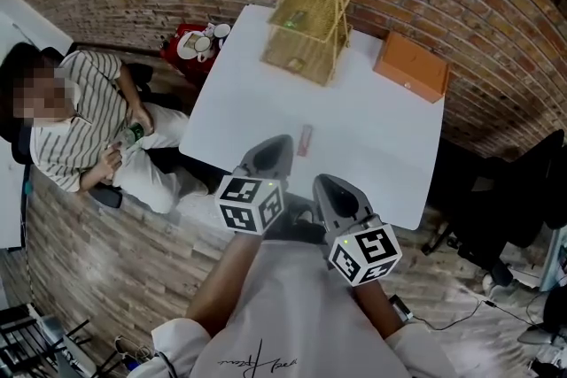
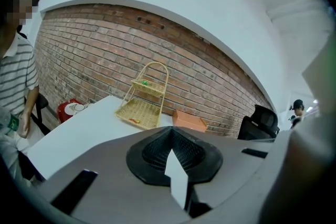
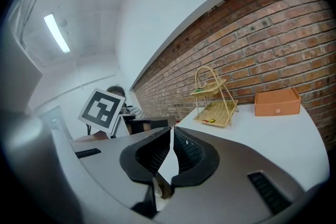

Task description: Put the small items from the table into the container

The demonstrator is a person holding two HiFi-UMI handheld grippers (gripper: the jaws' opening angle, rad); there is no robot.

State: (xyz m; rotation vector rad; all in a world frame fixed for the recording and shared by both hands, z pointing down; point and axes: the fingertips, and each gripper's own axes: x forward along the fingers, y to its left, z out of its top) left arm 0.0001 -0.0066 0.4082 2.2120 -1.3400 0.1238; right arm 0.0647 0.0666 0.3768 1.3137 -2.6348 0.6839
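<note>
From the head view, both my forearms reach forward from the body, side by side, with the grippers tilted slightly down and aimed toward the far end of the white counter (image 1: 372, 128). The left gripper (image 1: 283, 142) sits over the near edge of the counter. The right gripper (image 1: 322, 181) hangs a little further back, at that same edge. A small pink stick (image 1: 305, 140) lies flat on the counter just beside the left gripper's tip, touching neither gripper. The wicker basket (image 1: 308, 27) stands at the far end, well apart from the stick, with an orange box (image 1: 412, 66) to its right.

In the left gripper view, the left gripper (image 2: 170, 129) has its jaws pressed together with nothing between them. It points along the counter (image 2: 79, 128) toward the basket (image 2: 144, 99) and the box (image 2: 189, 121).

In the right gripper view, the right gripper (image 3: 171, 131) is likewise closed and empty. Ahead of it stand the basket (image 3: 215, 97) and the box (image 3: 277, 102).
</note>
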